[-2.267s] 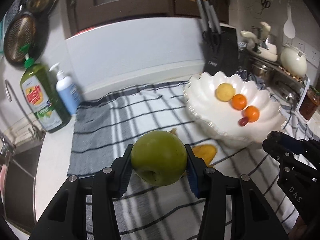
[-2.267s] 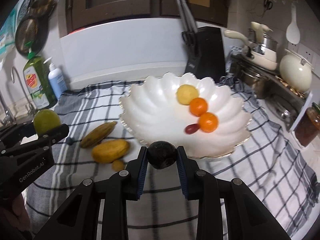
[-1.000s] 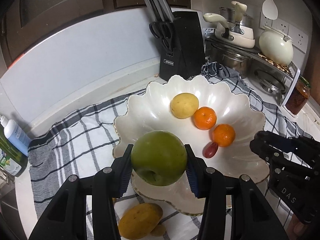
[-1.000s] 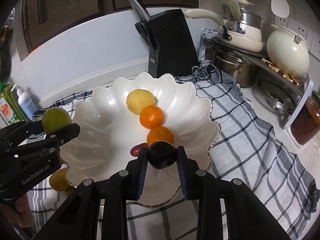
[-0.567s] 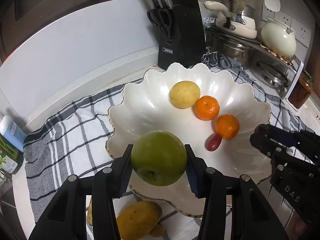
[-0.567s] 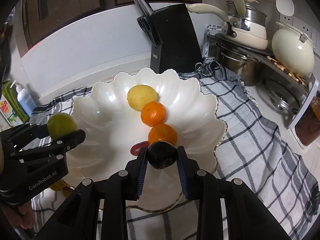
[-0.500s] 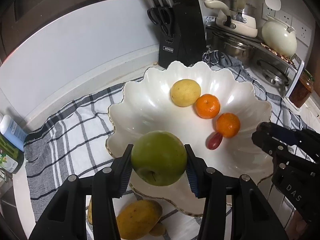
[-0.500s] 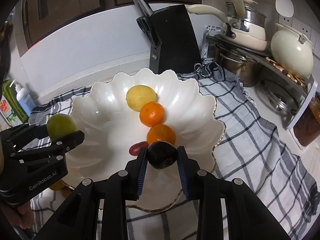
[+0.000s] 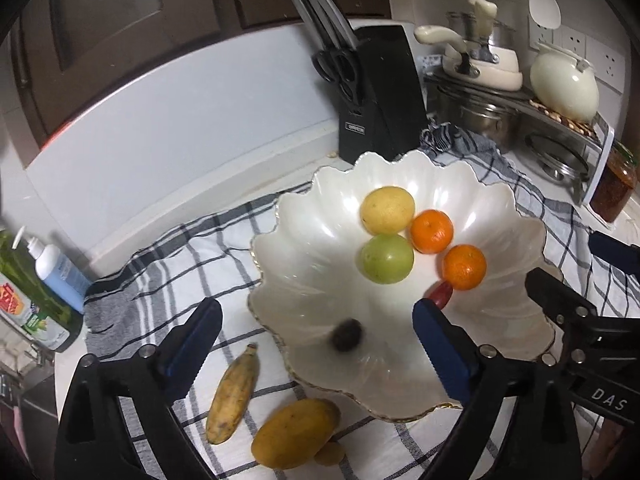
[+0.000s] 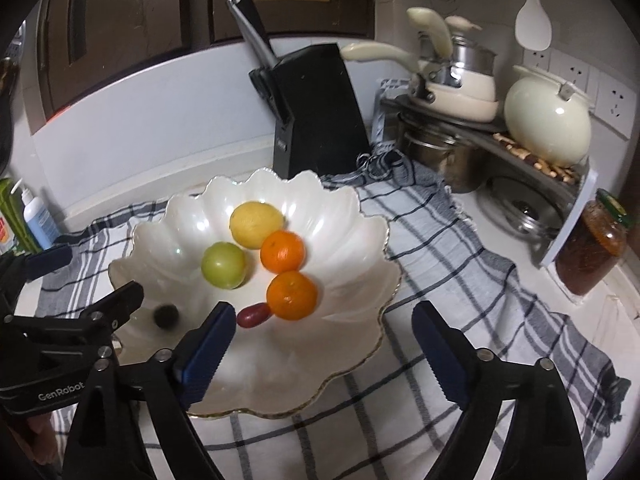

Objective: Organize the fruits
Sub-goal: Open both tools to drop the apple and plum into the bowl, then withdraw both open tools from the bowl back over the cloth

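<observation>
The white scalloped bowl (image 9: 304, 256) (image 10: 360, 224) holds a green apple (image 9: 387, 258) (image 10: 223, 265), a yellow fruit (image 9: 387, 209) (image 10: 256, 224), two oranges (image 9: 432, 231) (image 10: 291, 295), a red date (image 9: 439, 294) (image 10: 253, 315) and a small dark round fruit (image 9: 346, 334) (image 10: 166, 316), blurred. My left gripper (image 9: 316, 348) is open and empty over the bowl's near left rim. My right gripper (image 10: 320, 348) is open and empty over the bowl's near right rim. A banana (image 9: 233, 396), a mango (image 9: 296, 433) and a small brown fruit (image 9: 330, 454) lie on the checked cloth (image 9: 168, 256) in front of the bowl.
A black knife block (image 9: 376, 92) (image 10: 316, 116) stands behind the bowl. A rack with pots and a cream kettle (image 10: 546, 120) is at the right, with a jar (image 10: 592, 248) beside it. Soap bottles (image 9: 36, 292) stand at the left by the sink.
Both grippers have opened and pulled back. The green apple has left the left gripper and the dark fruit has left the right one; both now lie in the bowl.
</observation>
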Action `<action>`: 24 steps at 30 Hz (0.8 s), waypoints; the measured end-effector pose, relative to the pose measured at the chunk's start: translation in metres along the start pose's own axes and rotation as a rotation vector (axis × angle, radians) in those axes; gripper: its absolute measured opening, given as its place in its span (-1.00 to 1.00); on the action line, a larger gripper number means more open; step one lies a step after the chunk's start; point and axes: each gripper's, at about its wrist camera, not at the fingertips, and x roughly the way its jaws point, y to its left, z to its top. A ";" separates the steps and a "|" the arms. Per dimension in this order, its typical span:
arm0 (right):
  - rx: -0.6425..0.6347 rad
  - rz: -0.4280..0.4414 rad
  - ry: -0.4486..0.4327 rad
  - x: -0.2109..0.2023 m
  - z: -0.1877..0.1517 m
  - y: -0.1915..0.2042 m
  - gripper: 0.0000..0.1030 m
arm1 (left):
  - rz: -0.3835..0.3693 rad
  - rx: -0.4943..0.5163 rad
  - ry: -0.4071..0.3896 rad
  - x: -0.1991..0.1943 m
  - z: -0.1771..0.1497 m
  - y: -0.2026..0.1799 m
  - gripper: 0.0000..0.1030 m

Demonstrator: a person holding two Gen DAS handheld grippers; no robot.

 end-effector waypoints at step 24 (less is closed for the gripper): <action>-0.039 0.050 -0.120 -0.071 0.014 0.050 0.82 | 0.075 -0.104 -0.122 -0.082 -0.014 0.054 0.98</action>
